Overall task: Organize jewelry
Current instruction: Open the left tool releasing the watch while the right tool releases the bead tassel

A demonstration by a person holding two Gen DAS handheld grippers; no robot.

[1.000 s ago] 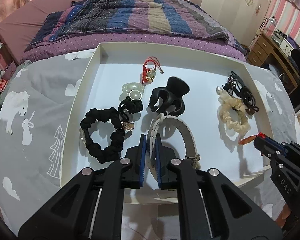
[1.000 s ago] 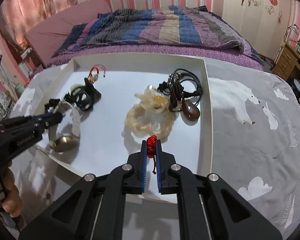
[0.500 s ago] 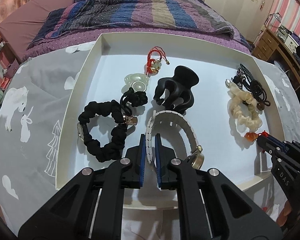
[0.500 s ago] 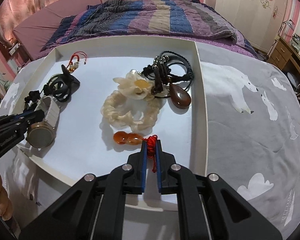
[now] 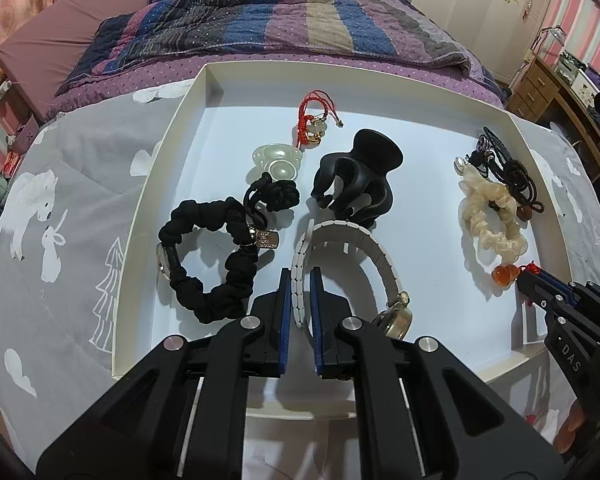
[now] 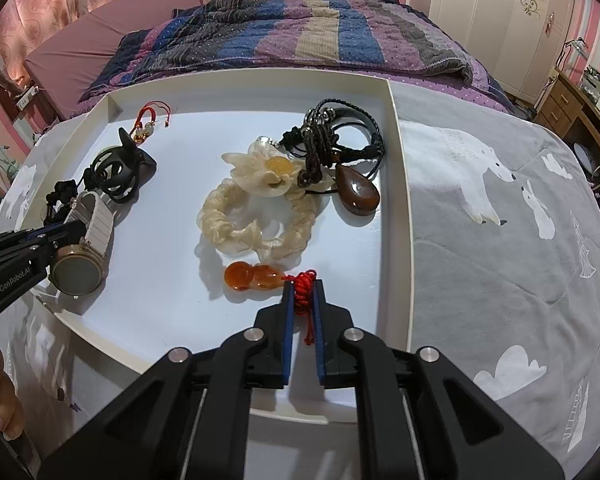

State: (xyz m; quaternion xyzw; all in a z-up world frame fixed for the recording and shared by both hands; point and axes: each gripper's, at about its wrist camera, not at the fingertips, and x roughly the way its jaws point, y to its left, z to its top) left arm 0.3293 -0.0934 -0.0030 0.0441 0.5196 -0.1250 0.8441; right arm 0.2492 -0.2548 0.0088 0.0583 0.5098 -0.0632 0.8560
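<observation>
A white tray (image 5: 156,184) on a grey bedspread holds the jewelry. My left gripper (image 5: 301,280) is shut on the white band of a gold-faced watch (image 5: 342,240), which rests on the tray floor; it also shows in the right wrist view (image 6: 86,248). My right gripper (image 6: 302,286) is shut on the red cord (image 6: 305,284) of an orange gourd pendant (image 6: 252,277), which lies on the tray. The pendant also shows at the right of the left wrist view (image 5: 506,274).
In the tray lie a black scrunchie (image 5: 208,256), a black claw clip (image 5: 358,178), a pale jade pendant (image 5: 278,160), a red-cord charm (image 5: 314,122), a cream scrunchie (image 6: 256,216) and black cords with a brown pendant (image 6: 356,192). A striped quilt (image 5: 300,20) lies behind.
Both grippers have lowered toward the tray. The orange pendant, first hanging hidden, now lies on the tray floor. The watch has settled lower, its face near the front.
</observation>
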